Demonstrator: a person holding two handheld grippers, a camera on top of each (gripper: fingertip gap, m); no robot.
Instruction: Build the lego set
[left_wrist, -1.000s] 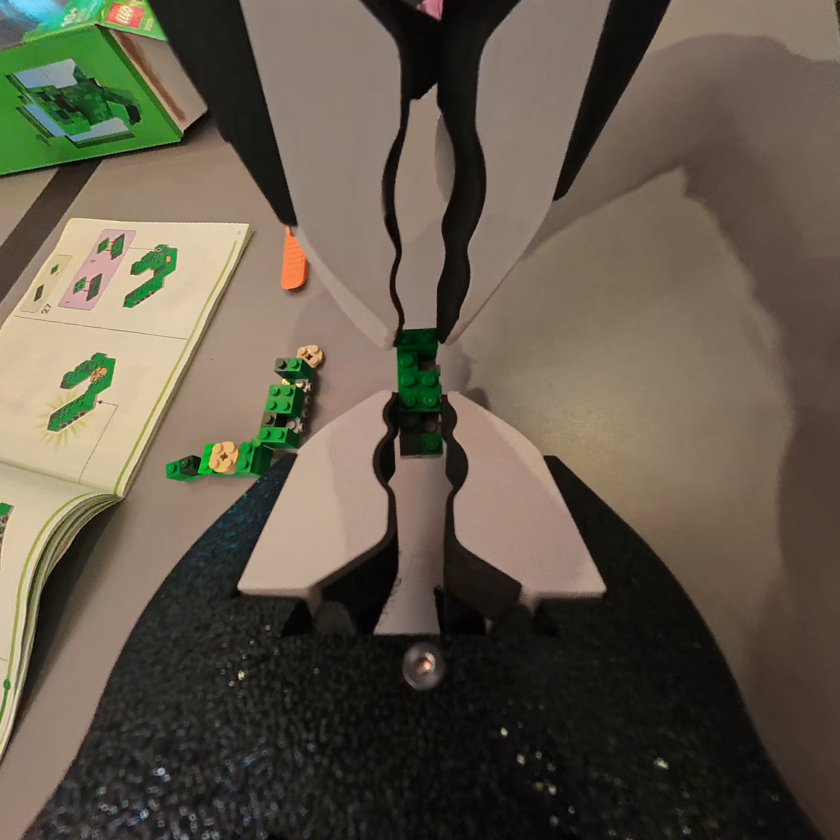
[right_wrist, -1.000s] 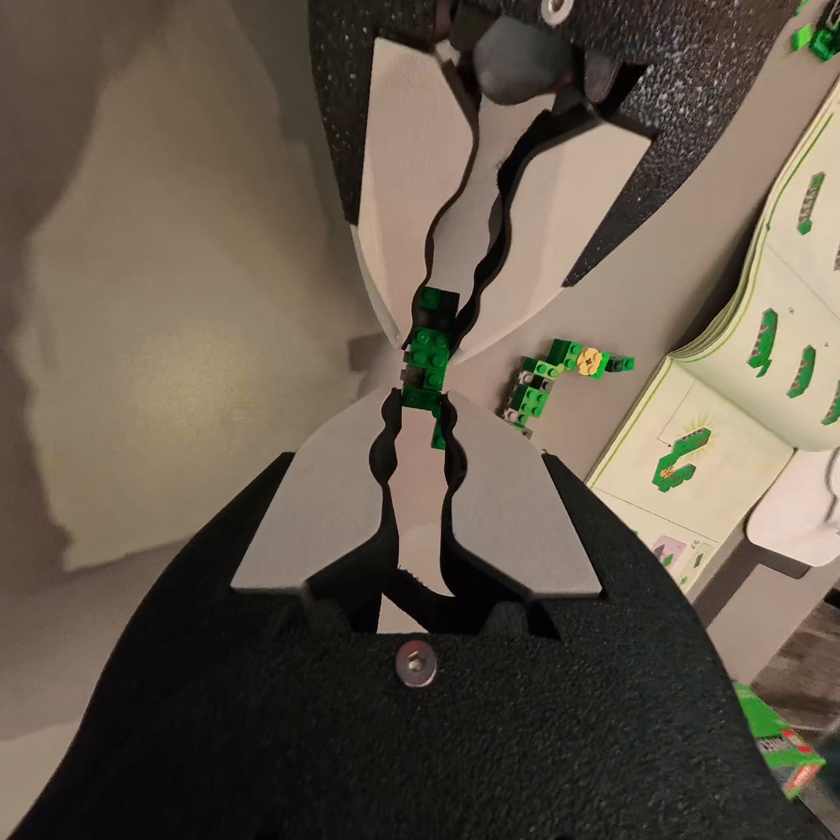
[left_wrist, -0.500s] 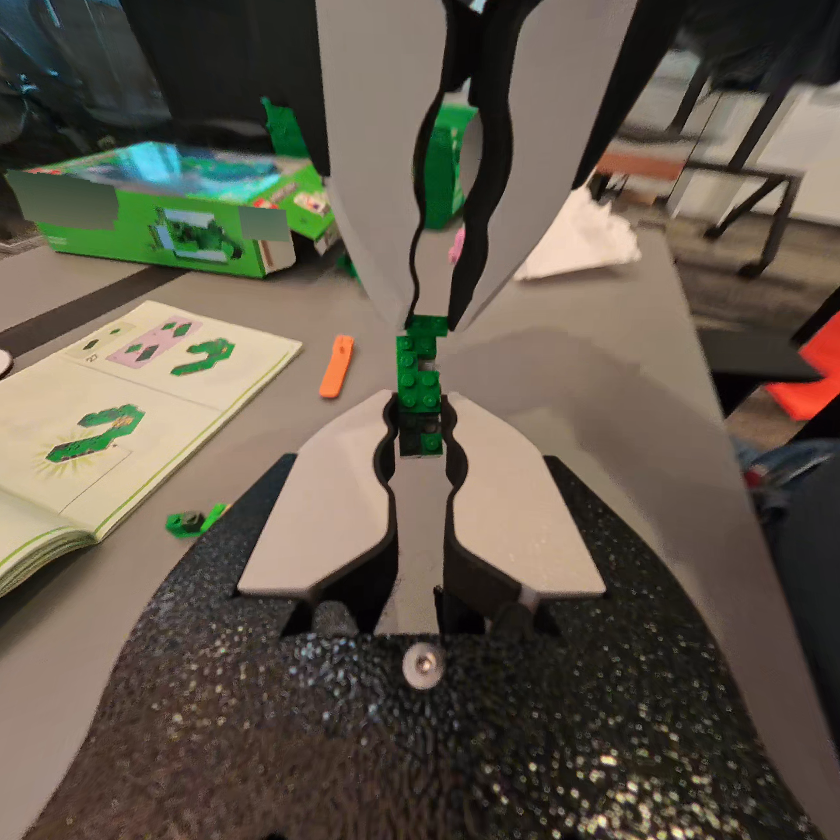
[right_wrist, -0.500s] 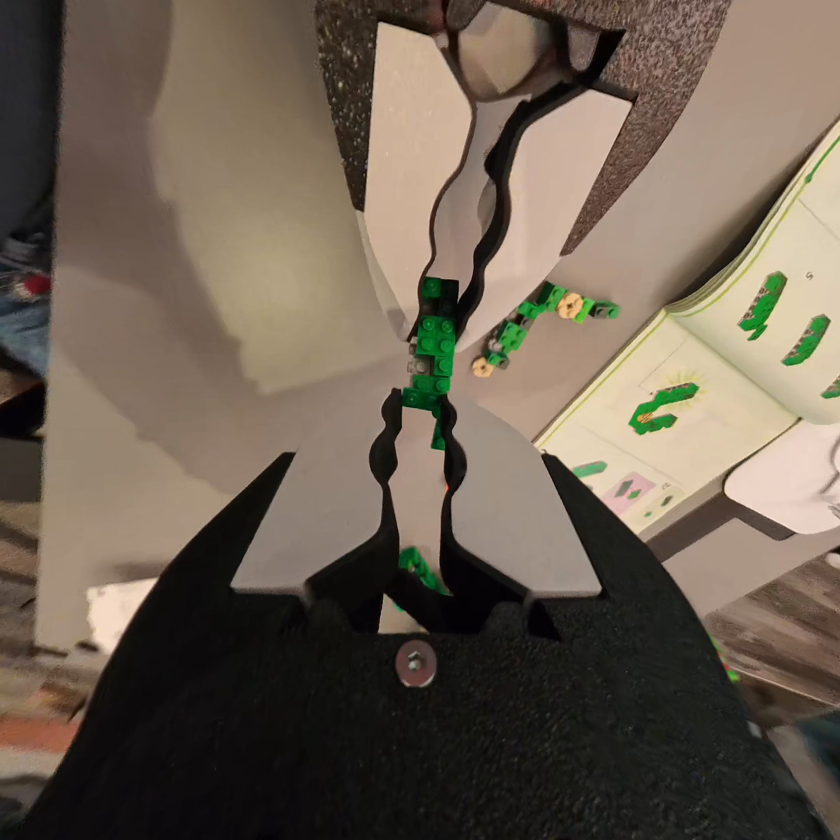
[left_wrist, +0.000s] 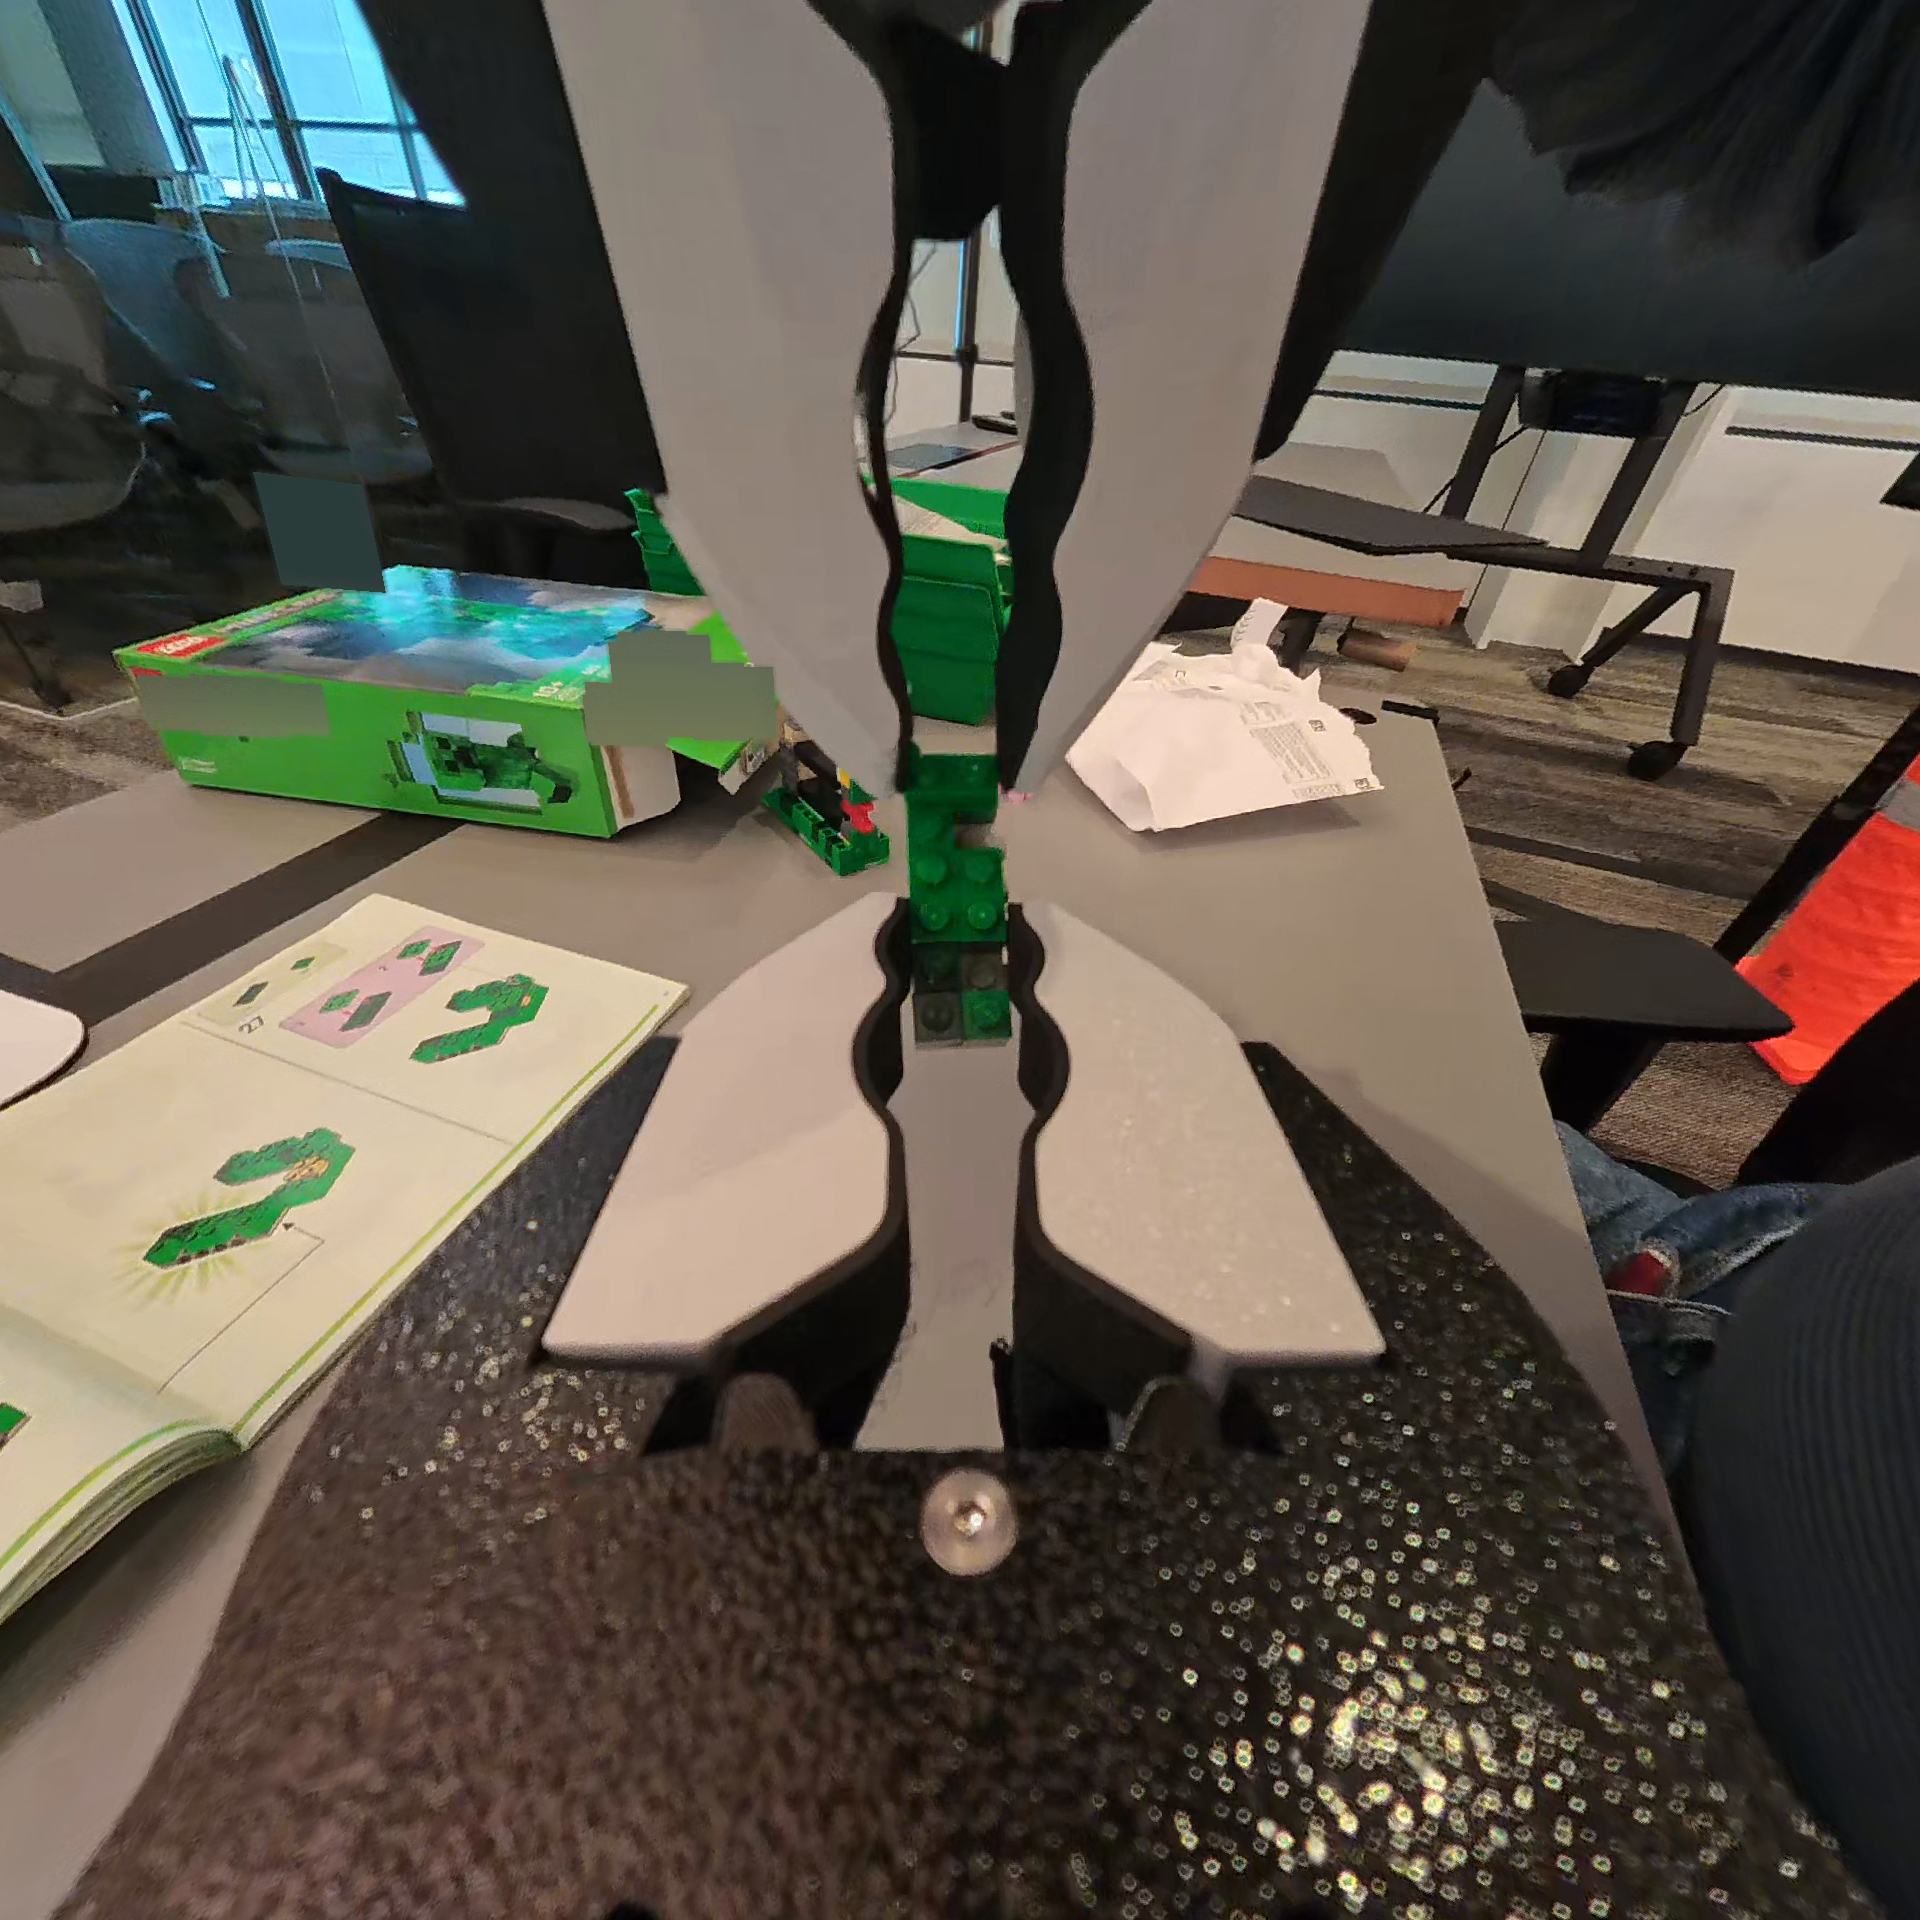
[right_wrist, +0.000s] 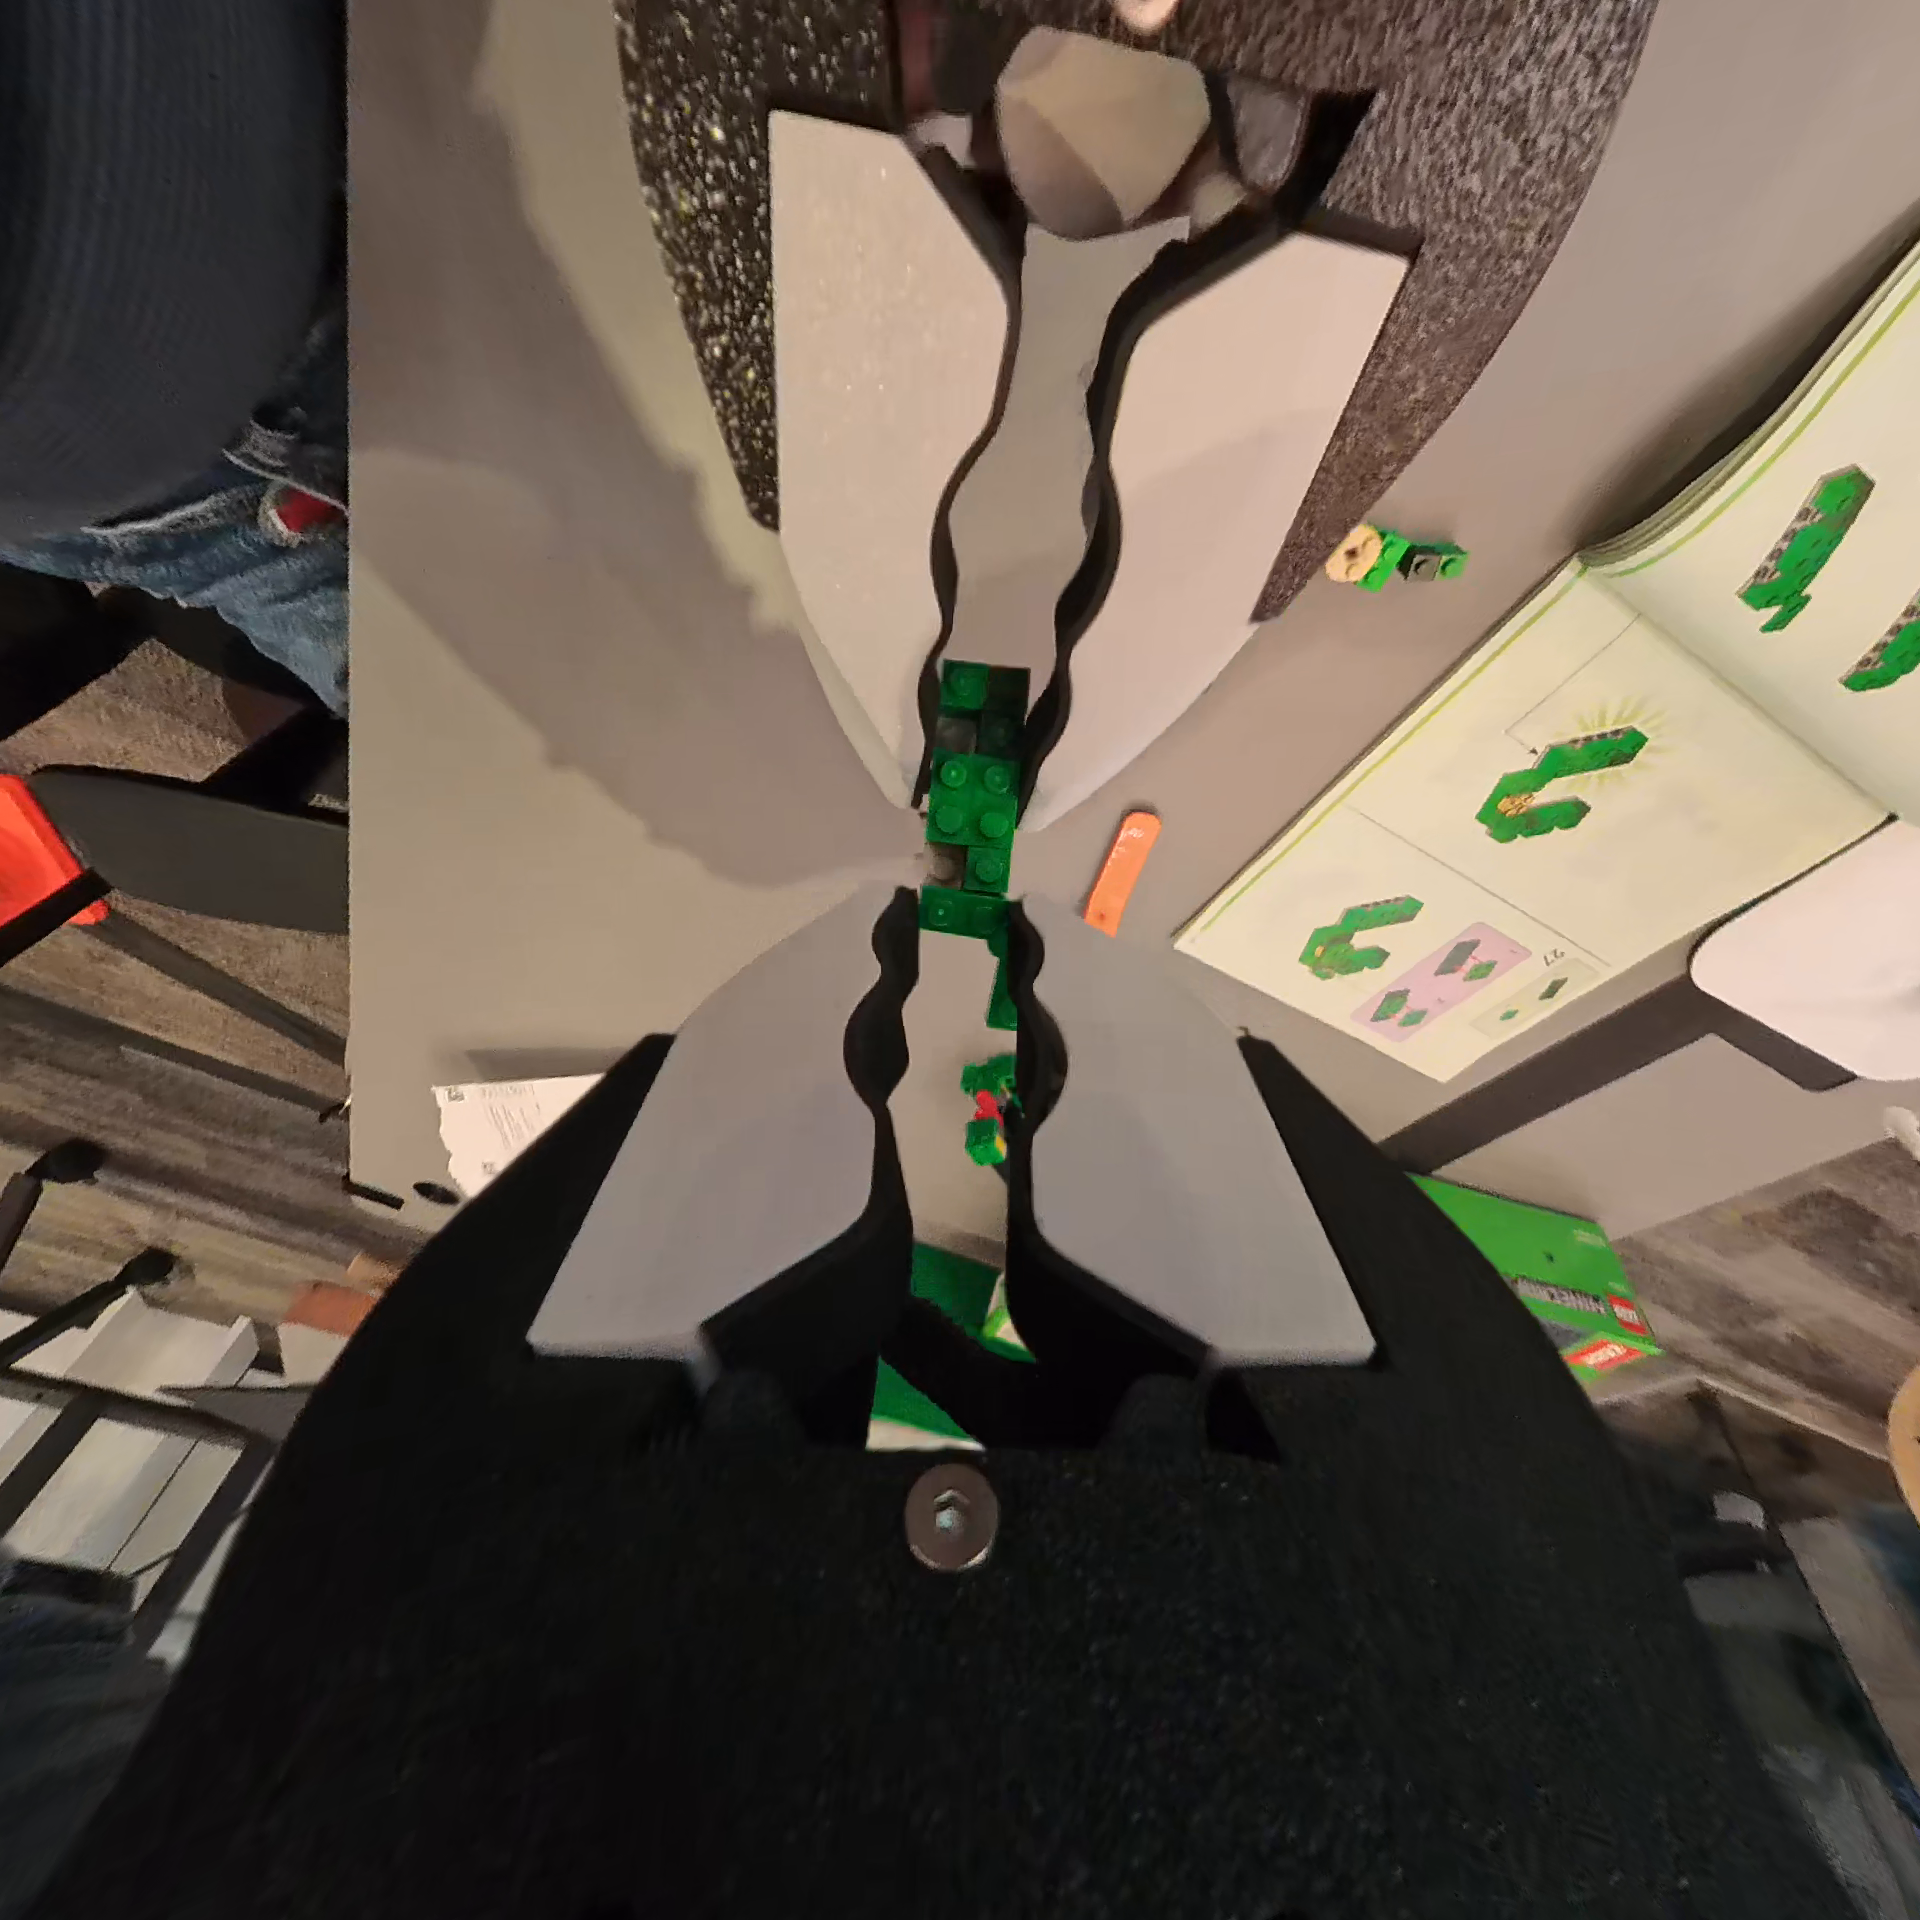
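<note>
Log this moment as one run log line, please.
left hand-held gripper: shut on green lego piece | right hand-held gripper: shut on its other end | piece: held above table | instruction booklet: open

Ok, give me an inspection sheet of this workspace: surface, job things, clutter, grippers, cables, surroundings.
Surface: grey table, open areas between items.
Job's things: green lego assembly held in the air between both grippers; open instruction booklet; green set box; small built piece; orange brick separator.
Clutter: crumpled white paper bag.
Grippers: left gripper and right gripper each shut on an opposite end of the assembly.
Cables: nothing seen.
Surroundings: office desks, chairs, orange cone.
</note>
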